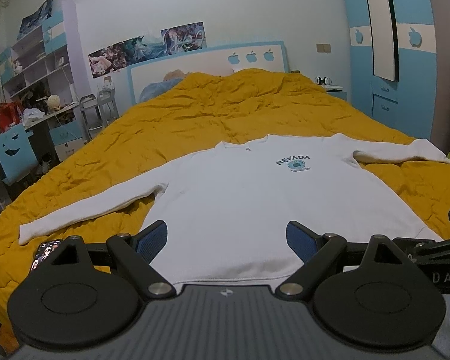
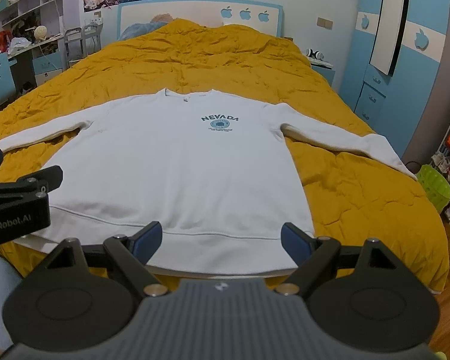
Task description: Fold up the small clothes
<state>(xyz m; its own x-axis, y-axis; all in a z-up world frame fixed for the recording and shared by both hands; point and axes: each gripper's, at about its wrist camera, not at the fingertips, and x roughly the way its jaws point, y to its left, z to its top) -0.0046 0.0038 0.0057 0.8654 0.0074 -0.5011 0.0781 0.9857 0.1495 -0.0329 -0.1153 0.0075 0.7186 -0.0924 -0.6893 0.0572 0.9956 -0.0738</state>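
A white long-sleeved sweatshirt [image 1: 240, 204] with a "NEVADA" print lies flat, front up, on the mustard yellow quilt [image 1: 225, 111], sleeves spread to both sides. It also shows in the right wrist view [image 2: 177, 168]. My left gripper [image 1: 227, 237] is open and empty, hovering over the sweatshirt's lower part near the hem. My right gripper [image 2: 221, 237] is open and empty, over the hem band towards the sweatshirt's right side. The left gripper's body shows at the left edge of the right wrist view [image 2: 18, 201].
A phone [image 1: 46, 253] lies on the quilt near the left sleeve cuff. A desk and shelves [image 1: 39, 90] stand left of the bed, a blue wardrobe [image 1: 399, 60] to the right. A green basket [image 2: 435, 186] sits on the floor at the bed's right.
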